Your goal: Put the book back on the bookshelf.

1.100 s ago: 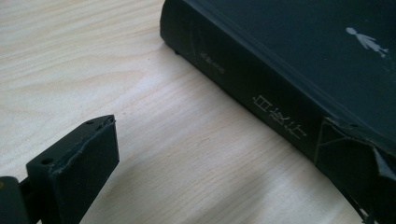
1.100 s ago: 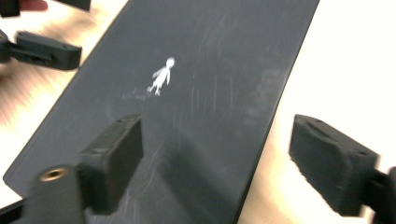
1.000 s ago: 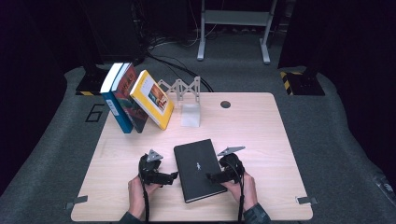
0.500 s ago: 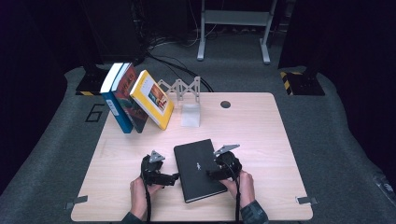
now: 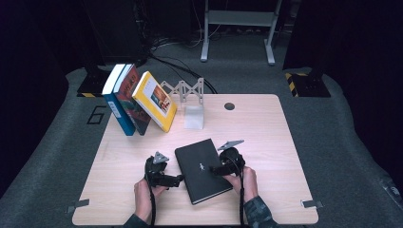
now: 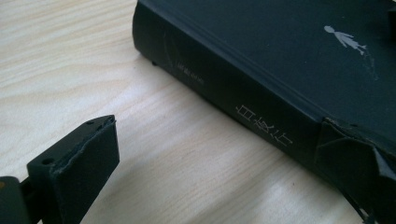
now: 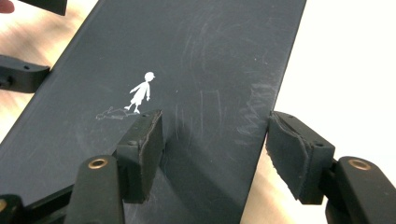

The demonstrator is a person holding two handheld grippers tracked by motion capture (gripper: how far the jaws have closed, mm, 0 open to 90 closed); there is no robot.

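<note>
Book (image 5: pixel 203 169) lies flat on the counter (image 5: pixel 285 142); right hand-held gripper (image 7: pixel 215 154) straddles its edge, jaws just closing, not yet pinching; left hand-held gripper (image 6: pixel 224 186) spread at the spine.

The black book (image 6: pixel 280 70) carries pale Chinese characters along its spine – they read 白夜行. Further up the same spine there is a smaller line of print, too faint to read. On the front cover of this book stands a small white sign, a walking figure with a cap and its shadow, without any words. On the grey floor mat (image 5: pixel 71 142), left of the table, a large number 6 is painted. The leaning books (image 5: pixel 138 99) have printed covers, but no title is readable.
</note>
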